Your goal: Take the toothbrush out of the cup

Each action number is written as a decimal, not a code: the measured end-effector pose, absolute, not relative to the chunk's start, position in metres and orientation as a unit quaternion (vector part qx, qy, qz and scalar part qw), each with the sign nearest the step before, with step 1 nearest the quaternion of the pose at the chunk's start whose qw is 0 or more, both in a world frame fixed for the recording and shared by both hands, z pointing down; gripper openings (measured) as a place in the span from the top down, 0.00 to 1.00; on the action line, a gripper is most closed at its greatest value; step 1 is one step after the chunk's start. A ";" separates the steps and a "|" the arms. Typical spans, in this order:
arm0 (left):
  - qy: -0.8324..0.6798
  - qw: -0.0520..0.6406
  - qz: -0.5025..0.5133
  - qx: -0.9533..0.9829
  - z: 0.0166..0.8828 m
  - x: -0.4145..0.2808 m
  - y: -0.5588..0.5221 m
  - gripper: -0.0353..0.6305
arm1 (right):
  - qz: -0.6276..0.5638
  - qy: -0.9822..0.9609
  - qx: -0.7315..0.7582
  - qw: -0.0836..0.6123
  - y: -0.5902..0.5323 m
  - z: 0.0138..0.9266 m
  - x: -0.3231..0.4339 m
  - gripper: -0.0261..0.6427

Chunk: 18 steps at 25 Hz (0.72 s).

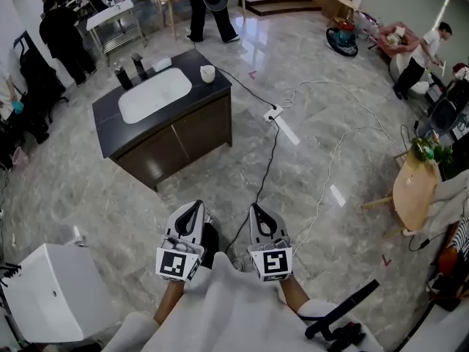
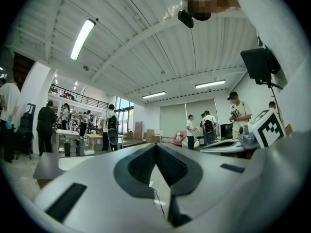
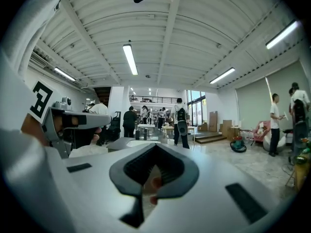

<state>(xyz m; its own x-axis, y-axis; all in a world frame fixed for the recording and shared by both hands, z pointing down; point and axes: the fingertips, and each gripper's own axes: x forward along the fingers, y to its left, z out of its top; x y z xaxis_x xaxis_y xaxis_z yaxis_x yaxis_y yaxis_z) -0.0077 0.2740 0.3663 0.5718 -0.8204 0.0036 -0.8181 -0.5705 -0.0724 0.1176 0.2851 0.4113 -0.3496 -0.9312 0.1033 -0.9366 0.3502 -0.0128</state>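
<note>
A white cup (image 1: 207, 72) stands on the near right corner of a dark vanity counter (image 1: 110, 130) with a white basin (image 1: 154, 94), far ahead of me across the floor. No toothbrush can be made out at this distance. My left gripper (image 1: 196, 204) and right gripper (image 1: 256, 207) are held side by side close to my body, pointing level towards the vanity, well short of it. Both are shut with nothing between the jaws, as the left gripper (image 2: 155, 144) and right gripper (image 3: 155, 144) show in their own views.
Two black fittings (image 1: 130, 70) and a white object (image 1: 162, 64) sit at the counter's back. A power strip (image 1: 273, 113) and cables cross the marble floor. A white box (image 1: 51, 292) stands lower left, a round wooden table (image 1: 414, 189) at right. People stand at the back.
</note>
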 end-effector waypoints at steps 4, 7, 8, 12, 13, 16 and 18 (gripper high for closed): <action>0.454 0.038 -0.014 -0.890 0.363 -0.005 0.253 0.95 | 0.034 -0.814 0.578 0.040 0.266 0.412 0.122 0.95; 0.452 0.036 -0.014 -0.891 0.365 -0.006 0.234 0.95 | 0.030 -0.813 0.580 0.044 0.246 0.413 0.121 0.95; 0.452 0.035 -0.013 -0.891 0.366 -0.007 0.225 0.95 | 0.029 -0.812 0.581 0.047 0.239 0.414 0.121 0.95; 0.451 0.034 -0.010 -0.892 0.367 -0.011 0.189 0.95 | 0.024 -0.813 0.579 0.054 0.202 0.415 0.115 0.95; 0.451 0.034 -0.011 -0.892 0.368 -0.013 0.179 0.95 | 0.024 -0.813 0.580 0.055 0.191 0.415 0.113 0.95; 0.448 0.031 -0.012 -0.894 0.368 -0.020 0.147 0.95 | 0.025 -0.811 0.582 0.056 0.158 0.413 0.107 0.95; 0.446 0.029 -0.015 -0.895 0.369 -0.025 0.124 0.95 | 0.025 -0.810 0.583 0.058 0.136 0.411 0.101 0.95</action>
